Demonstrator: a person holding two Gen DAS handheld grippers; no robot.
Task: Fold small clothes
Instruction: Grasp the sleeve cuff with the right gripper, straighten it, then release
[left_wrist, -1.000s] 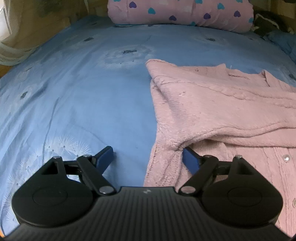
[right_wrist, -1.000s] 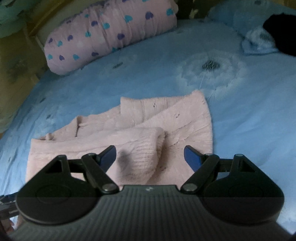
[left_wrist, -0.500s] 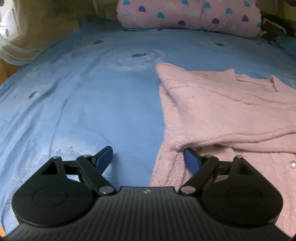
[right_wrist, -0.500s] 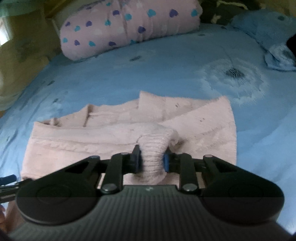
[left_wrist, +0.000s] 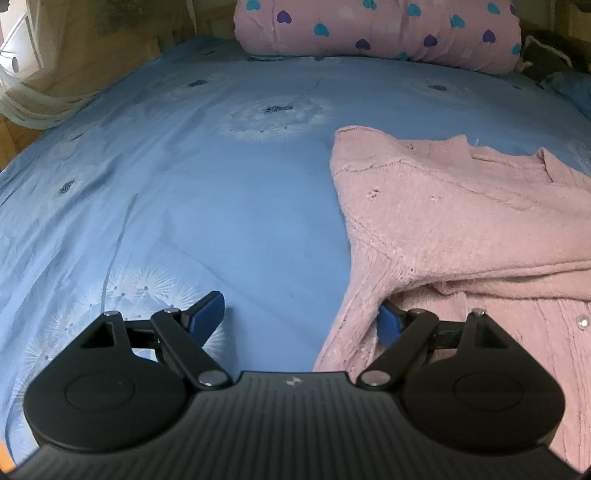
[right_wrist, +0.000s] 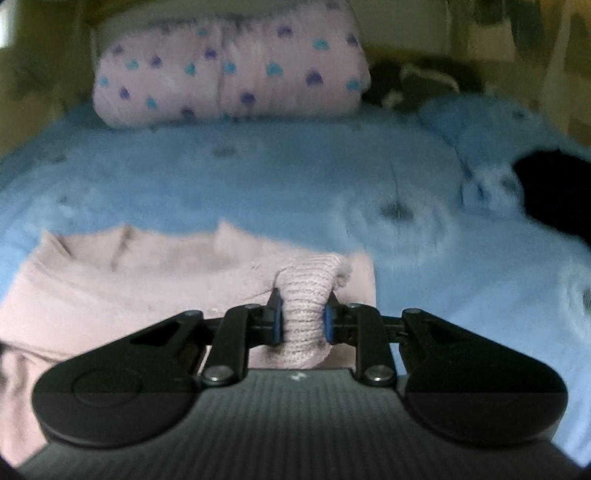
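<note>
A pink knitted cardigan (left_wrist: 461, 221) lies on the blue bedsheet (left_wrist: 184, 184); it also shows in the right wrist view (right_wrist: 147, 280). My left gripper (left_wrist: 299, 314) is open at the cardigan's left edge; its right fingertip (left_wrist: 388, 325) is tucked under a fold of the knit. My right gripper (right_wrist: 303, 321) is shut on the cardigan's sleeve cuff (right_wrist: 306, 291) and holds it raised above the garment's right side.
A pink pillow with heart prints (left_wrist: 376, 29) lies at the head of the bed, also in the right wrist view (right_wrist: 229, 74). A blue blanket (right_wrist: 480, 122) and a dark item (right_wrist: 554, 192) lie at the right. A pale curtain (left_wrist: 33, 85) hangs at the left.
My right gripper closed on the sleeve cuff and has lifted it, swinging rightward. My left gripper stayed open and edged closer along the cardigan's left edge.
</note>
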